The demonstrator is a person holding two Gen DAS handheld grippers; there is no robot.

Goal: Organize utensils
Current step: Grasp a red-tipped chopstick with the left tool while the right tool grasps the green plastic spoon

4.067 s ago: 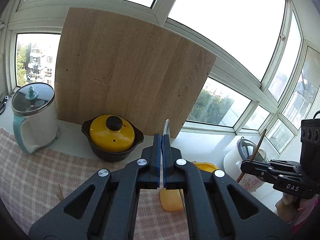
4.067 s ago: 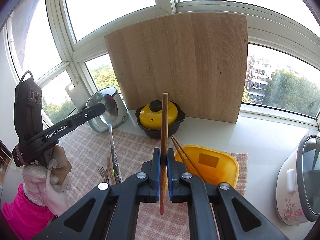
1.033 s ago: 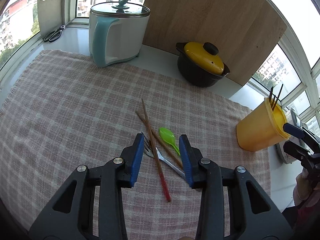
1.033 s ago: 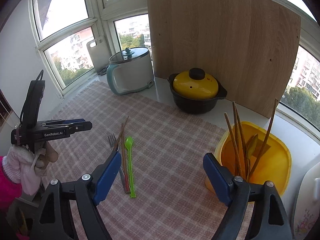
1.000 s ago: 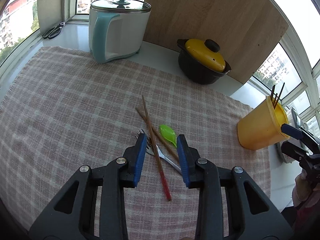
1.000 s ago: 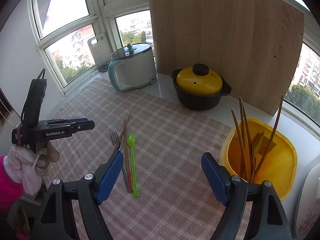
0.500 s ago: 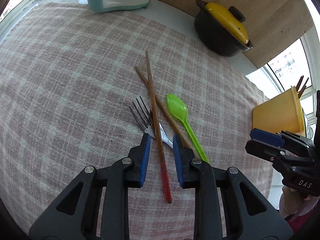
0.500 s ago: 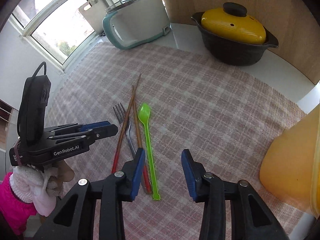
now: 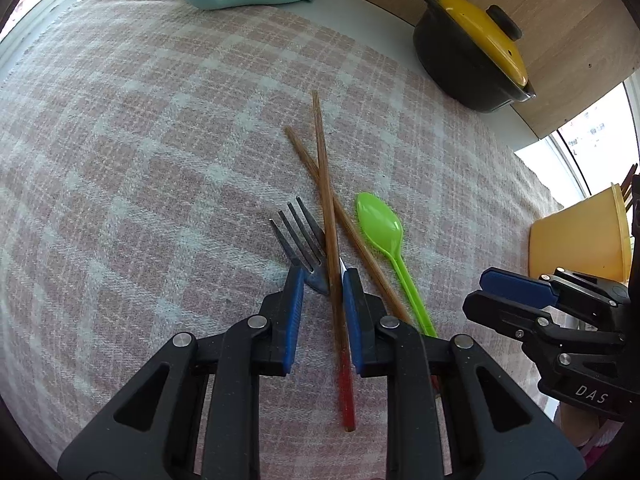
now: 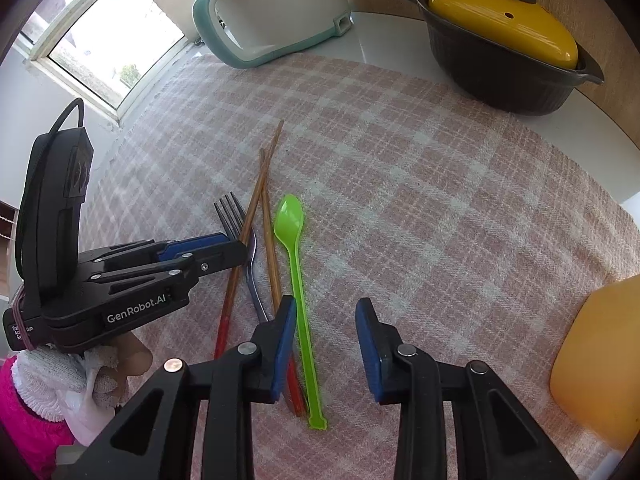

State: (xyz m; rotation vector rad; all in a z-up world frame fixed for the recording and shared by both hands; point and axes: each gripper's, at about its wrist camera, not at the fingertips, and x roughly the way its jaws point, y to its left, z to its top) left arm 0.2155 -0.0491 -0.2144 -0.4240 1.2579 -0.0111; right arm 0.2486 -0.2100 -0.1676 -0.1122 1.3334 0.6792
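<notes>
Two claws over utensils on the checked cloth

A chopstick (image 9: 329,236) lies mid-cloth between the narrow, closing pads of the left claw (image 9: 319,280), crossed over a second chopstick (image 9: 352,236) and a fork (image 9: 302,240). The green spoon (image 10: 296,280) lies just beside them, its handle between the closing pads of the right claw (image 10: 326,312), not yet pressed. A yellow tub (image 9: 576,236) stands at the counter's right edge.

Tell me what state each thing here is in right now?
Left hand-held gripper: jaws closing around one chopstick, not yet pinching.
Right hand-held gripper: jaws closing, green spoon's handle between them.
Chopsticks: crossed, flat on the cloth.
Fork: flat, partly under a chopstick.
Green spoon: flat, bowl up.
Black pot: yellow lid on.
</notes>
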